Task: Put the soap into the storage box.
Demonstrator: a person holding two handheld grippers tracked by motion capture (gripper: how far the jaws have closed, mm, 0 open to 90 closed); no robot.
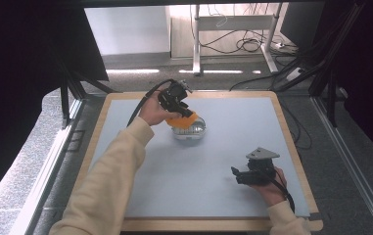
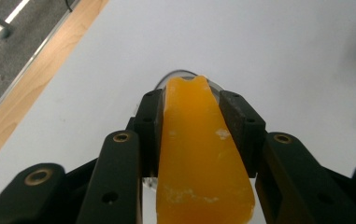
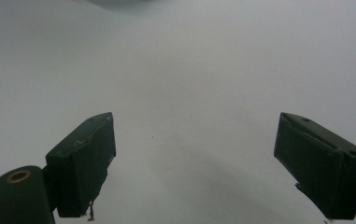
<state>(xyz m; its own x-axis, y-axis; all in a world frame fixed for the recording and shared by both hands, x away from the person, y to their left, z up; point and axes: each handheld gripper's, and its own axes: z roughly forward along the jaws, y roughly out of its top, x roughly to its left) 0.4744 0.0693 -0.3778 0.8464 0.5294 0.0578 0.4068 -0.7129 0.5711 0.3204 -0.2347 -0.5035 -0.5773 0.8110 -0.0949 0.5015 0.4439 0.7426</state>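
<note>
While left hand-held gripper (image 1: 184,113) clamps orange slice (image 2: 199,154) above bowl (image 1: 196,131), far counter (image 1: 233,147): drop pending; right hand-held gripper (image 3: 194,163) wide open, empty, near right.

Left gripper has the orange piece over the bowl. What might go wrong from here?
1. The left gripper pinches the orange piece only at its sides; it looks soft, so it may slip or tear.
2. The metal bowl sits unheld on the smooth mat; a nudge may slide it.
3. The right gripper is open and far away, too distant to steady it.
</note>
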